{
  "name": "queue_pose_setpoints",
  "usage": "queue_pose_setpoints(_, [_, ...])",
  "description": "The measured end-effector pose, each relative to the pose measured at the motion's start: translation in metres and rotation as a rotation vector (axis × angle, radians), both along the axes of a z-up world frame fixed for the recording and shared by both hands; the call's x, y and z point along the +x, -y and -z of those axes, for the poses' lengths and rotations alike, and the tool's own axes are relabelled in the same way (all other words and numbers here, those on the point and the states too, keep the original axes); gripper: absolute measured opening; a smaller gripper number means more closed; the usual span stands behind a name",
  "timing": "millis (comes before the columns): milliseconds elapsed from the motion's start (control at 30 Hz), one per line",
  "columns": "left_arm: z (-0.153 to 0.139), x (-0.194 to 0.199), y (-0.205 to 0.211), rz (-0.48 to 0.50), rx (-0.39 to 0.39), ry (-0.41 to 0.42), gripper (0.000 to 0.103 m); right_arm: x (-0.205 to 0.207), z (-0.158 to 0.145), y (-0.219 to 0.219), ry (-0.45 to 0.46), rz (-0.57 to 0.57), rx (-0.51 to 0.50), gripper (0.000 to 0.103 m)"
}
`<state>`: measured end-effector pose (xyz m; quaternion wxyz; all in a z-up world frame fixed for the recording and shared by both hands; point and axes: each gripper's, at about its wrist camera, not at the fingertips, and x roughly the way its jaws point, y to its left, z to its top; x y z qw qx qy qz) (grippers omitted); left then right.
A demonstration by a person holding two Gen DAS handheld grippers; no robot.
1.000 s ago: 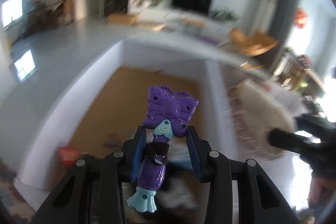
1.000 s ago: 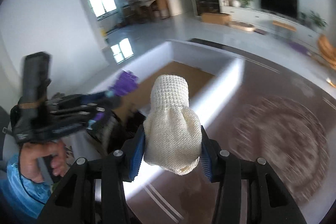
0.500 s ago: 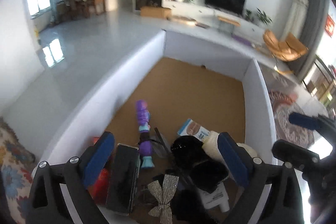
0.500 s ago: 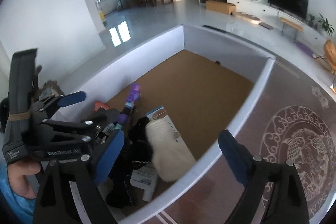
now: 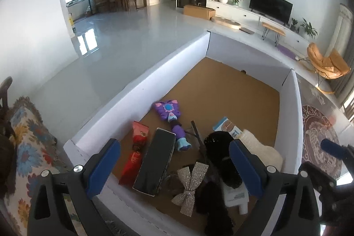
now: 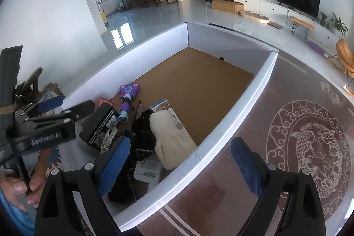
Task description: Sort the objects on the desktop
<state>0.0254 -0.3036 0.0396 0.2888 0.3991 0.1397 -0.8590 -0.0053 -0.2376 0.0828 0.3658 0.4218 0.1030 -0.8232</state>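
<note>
Both grippers, left (image 5: 174,164) and right (image 6: 180,162), have just sprung their jaws wide and hold nothing. I see the purple plastic butterfly wand toy (image 5: 171,119) and cream knitted woollen mitten (image 6: 170,138) that they held a second ago now lying inside the white-walled cardboard box (image 5: 289,107). Two drops done, I reckon; next pick can start.

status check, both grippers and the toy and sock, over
Left gripper open, empty. Right gripper open, empty. Purple toy and cream sock lie in the white box. Nothing blocking.
</note>
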Motion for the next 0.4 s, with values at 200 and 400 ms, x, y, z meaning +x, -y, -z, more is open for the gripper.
queue_pose_setpoints(200, [-0.001,0.003,0.0,0.03,0.045,-0.032,0.1,0.002,0.001,0.001,0.002,-0.008,-0.008,0.093])
queue_pose_setpoints(400, [-0.007,0.015,-0.012,0.053,0.053,-0.118,0.1,0.0,0.003,0.0,0.01,-0.005,-0.016,0.093])
